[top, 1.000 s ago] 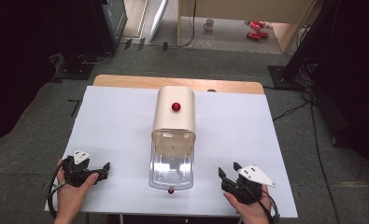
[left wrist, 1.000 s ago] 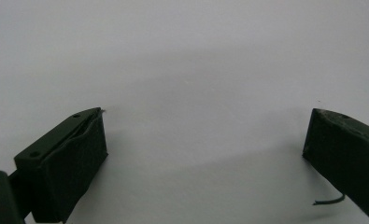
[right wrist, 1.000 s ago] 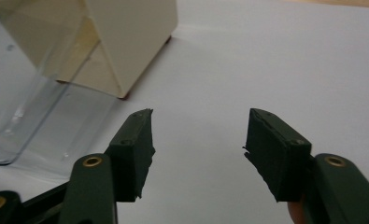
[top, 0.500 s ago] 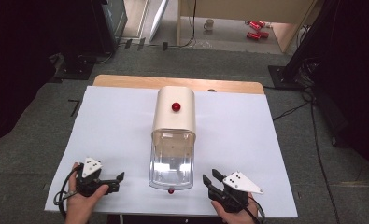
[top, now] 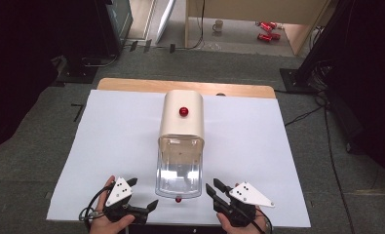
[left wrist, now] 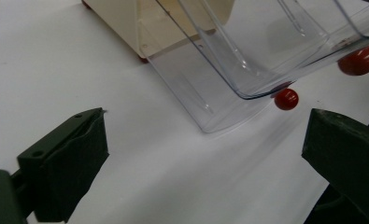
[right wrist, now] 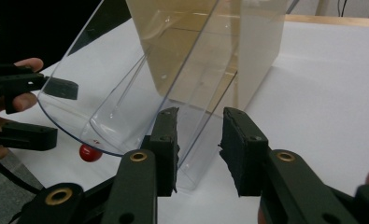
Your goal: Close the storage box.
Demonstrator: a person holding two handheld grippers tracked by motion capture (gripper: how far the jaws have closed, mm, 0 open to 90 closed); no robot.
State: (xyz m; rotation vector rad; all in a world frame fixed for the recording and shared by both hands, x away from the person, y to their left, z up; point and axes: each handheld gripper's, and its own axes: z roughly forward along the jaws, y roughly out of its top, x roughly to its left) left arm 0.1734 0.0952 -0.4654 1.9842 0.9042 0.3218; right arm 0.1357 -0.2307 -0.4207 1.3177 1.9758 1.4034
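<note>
both hands have closed in on the clear drawer (top: 179, 168) jutting from the cream box (top: 182, 117) mid-surface. right gripper (top: 218, 194) fingers have just been narrowing around its wall without touching; left gripper (top: 141, 194) fingers gape empty, so a two-sided grab looks near.

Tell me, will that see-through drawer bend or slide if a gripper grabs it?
The clear drawer looks like thin hard plastic, so probably stiff, light and a bit slippery. It sits in the cream box, so it would likely slide out by its red knob.

A wooden table (top: 131, 84) covered by a white sheet (top: 107, 146); a cream box with clear drawer (top: 181, 141) stands mid-table, reaching its near edge.
</note>
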